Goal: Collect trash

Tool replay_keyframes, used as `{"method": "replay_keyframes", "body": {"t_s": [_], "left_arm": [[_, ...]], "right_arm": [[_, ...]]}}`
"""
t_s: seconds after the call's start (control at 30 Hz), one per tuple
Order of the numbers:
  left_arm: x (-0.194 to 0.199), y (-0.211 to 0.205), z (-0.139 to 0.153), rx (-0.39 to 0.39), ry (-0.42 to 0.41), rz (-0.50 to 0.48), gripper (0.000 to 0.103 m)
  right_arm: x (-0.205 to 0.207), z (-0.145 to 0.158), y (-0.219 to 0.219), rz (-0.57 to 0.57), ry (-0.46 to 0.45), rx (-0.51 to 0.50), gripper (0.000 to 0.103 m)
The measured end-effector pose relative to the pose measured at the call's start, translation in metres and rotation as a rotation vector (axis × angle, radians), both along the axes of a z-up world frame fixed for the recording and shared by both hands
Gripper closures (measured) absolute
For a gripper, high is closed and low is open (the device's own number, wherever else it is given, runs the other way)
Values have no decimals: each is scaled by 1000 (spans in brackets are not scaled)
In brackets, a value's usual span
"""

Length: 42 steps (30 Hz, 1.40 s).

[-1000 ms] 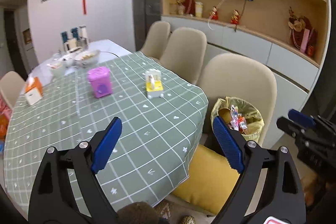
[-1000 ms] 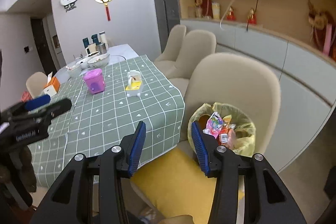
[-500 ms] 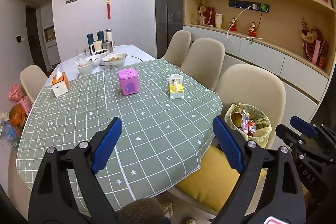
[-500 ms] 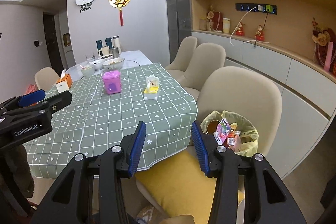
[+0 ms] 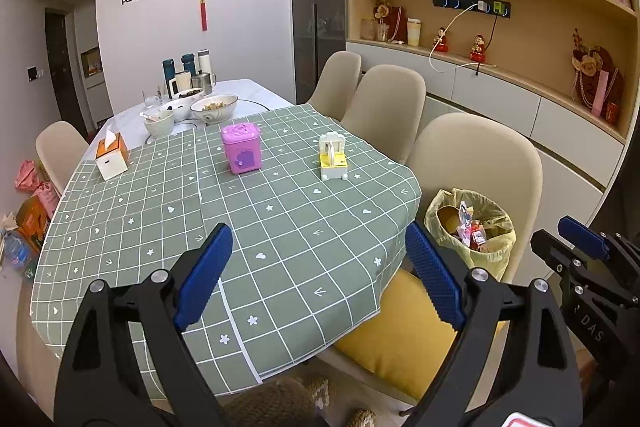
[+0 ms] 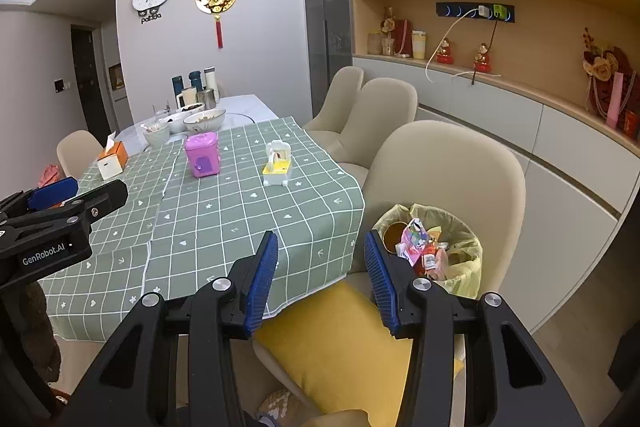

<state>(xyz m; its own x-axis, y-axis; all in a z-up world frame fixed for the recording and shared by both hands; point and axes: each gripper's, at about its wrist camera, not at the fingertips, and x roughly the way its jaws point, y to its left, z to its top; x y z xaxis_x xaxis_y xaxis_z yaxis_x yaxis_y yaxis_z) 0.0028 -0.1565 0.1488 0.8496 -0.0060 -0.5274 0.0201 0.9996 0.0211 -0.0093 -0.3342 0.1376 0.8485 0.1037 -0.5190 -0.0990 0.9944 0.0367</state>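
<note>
The left gripper hangs with jaws wide apart over the tablecloth's near right edge; the right gripper, jaws apart, hovers beside the trash bin on the cushioned chair. Both views have pulled back since earlier.

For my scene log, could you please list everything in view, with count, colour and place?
tablecloth: 1, green checked, on table
purple box: 1, mid-table
yellow-white toy: 1, right of purple box
tissue box: 1, orange-white, table's left
bowls: 3, white, far end
chairs: 4, beige, around table
cushion: 1, yellow, nearest chair
trash bin: 1, yellow-lined, holding wrappers, on nearest chair
left claw: open, empty
right claw: open, empty
</note>
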Motion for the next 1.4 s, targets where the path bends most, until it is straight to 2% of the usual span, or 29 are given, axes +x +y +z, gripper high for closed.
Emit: {"method": "replay_keyframes", "body": {"t_s": [1.4], "left_arm": [[14,-7,-4,28,11,-30,19]], "right_arm": [[13,-4,-1,-24,-5,33,60]]}}
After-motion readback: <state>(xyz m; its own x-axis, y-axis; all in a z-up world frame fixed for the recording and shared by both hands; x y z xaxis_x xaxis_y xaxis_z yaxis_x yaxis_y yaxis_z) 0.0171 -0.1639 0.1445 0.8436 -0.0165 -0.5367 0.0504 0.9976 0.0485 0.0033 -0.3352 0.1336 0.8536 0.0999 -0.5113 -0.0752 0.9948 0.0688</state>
